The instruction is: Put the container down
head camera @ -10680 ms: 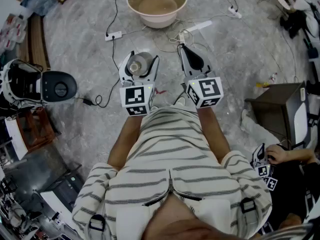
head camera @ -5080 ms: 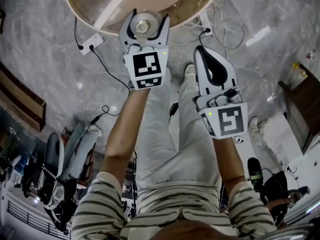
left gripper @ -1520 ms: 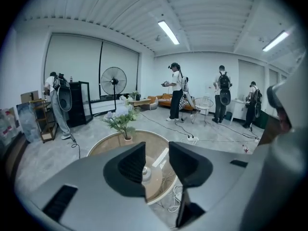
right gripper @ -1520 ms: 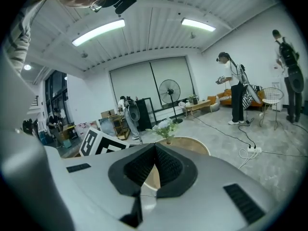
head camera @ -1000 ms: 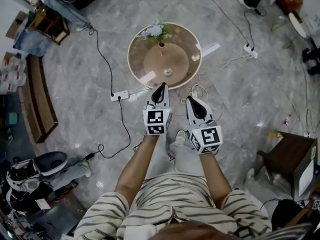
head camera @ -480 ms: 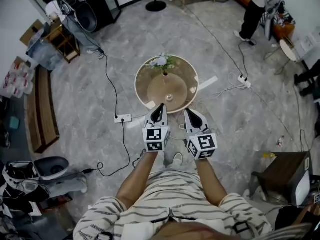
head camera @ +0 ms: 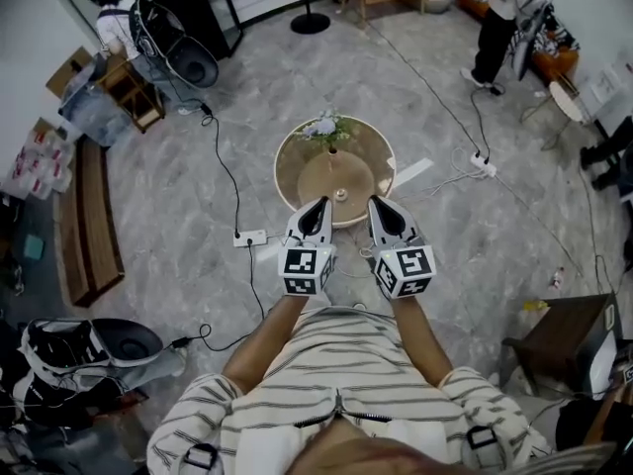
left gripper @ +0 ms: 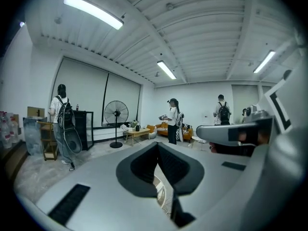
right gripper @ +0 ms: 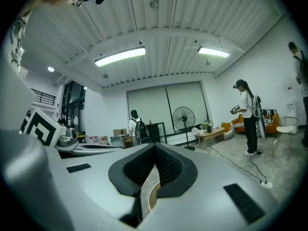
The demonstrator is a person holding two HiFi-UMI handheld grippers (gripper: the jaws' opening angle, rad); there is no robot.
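In the head view a small silvery container [head camera: 340, 195] stands by itself near the middle of the round wooden table [head camera: 293, 165]. A vase of flowers [head camera: 322, 127] stands at the table's far rim. My left gripper [head camera: 318, 209] and right gripper [head camera: 379, 209] hang side by side over the table's near edge, well above it and apart from the container. Both are shut with nothing between the pads. The left gripper [left gripper: 158, 146] points out across the room in its own view, and so does the right gripper [right gripper: 155, 147]. Through the slit below each pair of pads a bit of the table rim shows.
Cables and power strips [head camera: 250, 237] lie on the marble floor around the table. A wooden bench [head camera: 87, 228] runs along the left, and a dark stool [head camera: 554, 344] is at the right. People [left gripper: 172, 121] stand near a floor fan [left gripper: 116, 115] and a low coffee table.
Both grippers have risen together, still shut and empty. The table and container now look smaller and farther below, and more of the room shows.
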